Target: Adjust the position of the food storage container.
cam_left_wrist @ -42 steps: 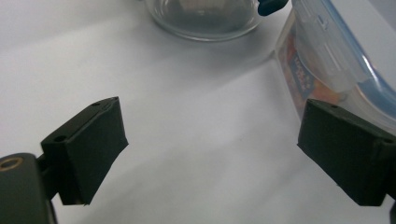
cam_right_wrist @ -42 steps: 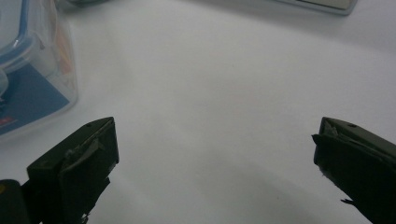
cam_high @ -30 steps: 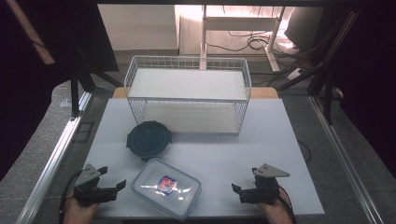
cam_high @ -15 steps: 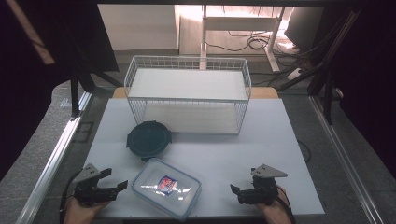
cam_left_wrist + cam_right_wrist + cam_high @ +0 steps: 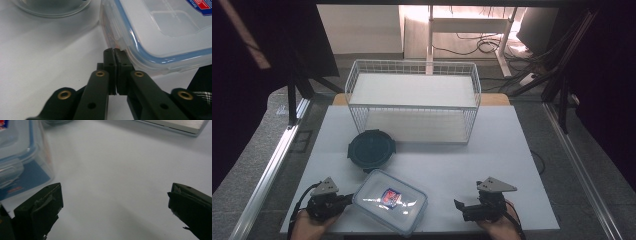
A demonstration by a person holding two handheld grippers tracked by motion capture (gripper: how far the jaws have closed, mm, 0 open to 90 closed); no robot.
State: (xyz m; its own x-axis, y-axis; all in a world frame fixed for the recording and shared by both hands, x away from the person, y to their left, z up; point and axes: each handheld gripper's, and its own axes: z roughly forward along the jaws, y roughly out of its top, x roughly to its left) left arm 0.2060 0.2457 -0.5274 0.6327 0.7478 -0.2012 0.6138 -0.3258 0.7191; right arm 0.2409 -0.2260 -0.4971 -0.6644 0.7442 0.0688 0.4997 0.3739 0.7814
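While your left gripper (image 5: 115, 53) sits at the near left corner of the clear food box (image 5: 390, 201), its jaws have just been closing and now stand pressed together with nothing caught between them, the tips just at the box's side clip (image 5: 117, 30); whether they touch it is hard to make out. Food box: rectangular, lid on, blue seal, red-and-blue label on top, lying at the table's (image 5: 512, 145) near edge between your two hands; its far end is cut off in the left gripper view. Your right gripper (image 5: 460, 206): jaws wide apart, nothing between them, resting well to the right of the box and pointing toward it. Round dark container (image 5: 371, 149): just behind the box; contents cannot be told. White wire basket (image 5: 412, 67): at the far side of the table, a pale board on its floor.
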